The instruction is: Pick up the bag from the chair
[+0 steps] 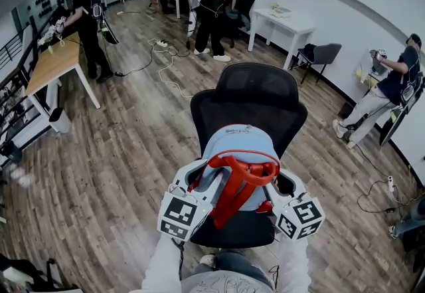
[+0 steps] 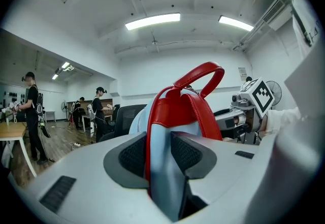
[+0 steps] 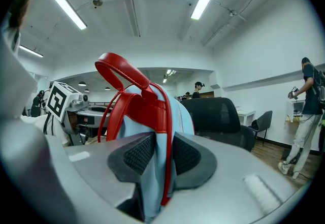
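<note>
Both pinching blue fabric of the bag [image 1: 234, 145]: left hand-held gripper [image 2: 159, 154], right hand-held gripper [image 3: 161, 156], equally near, either side; bag upright over chair [image 1: 249, 96].

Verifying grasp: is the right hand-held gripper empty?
No, the right hand-held gripper is clamped on the blue-and-red bag.

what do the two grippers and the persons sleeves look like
Both the left gripper and right gripper have pale grey moulded bodies with dark grey jaws faced in black textured pads. Each carries a white cube with black square markers. The sleeves are white.
</note>
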